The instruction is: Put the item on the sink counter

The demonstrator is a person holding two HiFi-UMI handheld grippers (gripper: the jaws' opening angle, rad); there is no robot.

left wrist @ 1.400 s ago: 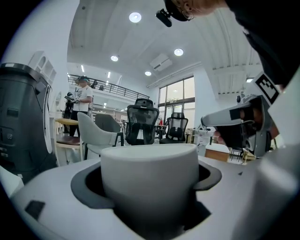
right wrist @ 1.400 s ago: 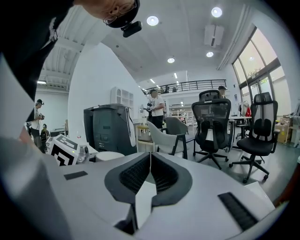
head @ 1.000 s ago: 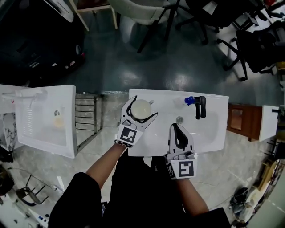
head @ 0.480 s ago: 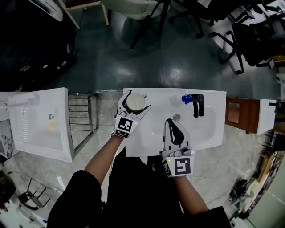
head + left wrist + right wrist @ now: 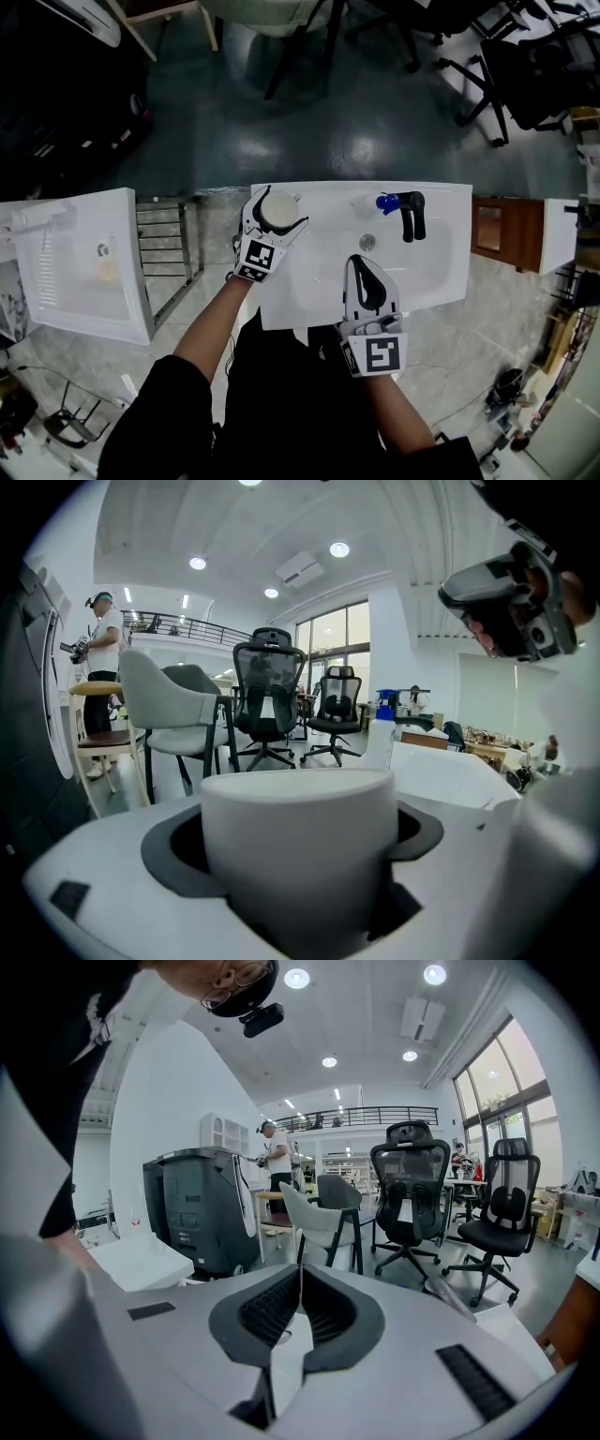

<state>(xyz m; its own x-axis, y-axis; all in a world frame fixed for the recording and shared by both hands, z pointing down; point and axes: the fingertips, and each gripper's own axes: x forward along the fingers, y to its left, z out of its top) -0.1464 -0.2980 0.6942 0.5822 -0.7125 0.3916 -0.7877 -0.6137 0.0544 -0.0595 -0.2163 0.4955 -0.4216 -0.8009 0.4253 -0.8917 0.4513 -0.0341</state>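
A white cup (image 5: 277, 208) sits between the jaws of my left gripper (image 5: 278, 221), which is shut on it over the far left corner of the white sink counter (image 5: 323, 202). In the left gripper view the cup (image 5: 300, 841) fills the middle, its rim level. Whether its base touches the counter is hidden. My right gripper (image 5: 368, 279) hovers over the basin near the front edge. It is shut with nothing between its dark pads (image 5: 330, 1309).
A black faucet (image 5: 411, 217) with a blue-capped bottle (image 5: 385, 202) beside it stands at the sink's far right. A second white sink (image 5: 89, 267) and a metal rack (image 5: 171, 251) lie to the left, a wooden cabinet (image 5: 493, 234) to the right. Office chairs (image 5: 268, 700) stand beyond.
My left gripper has carried the cup a little farther toward the counter's far left corner. The right gripper has stayed shut over the basin's front.
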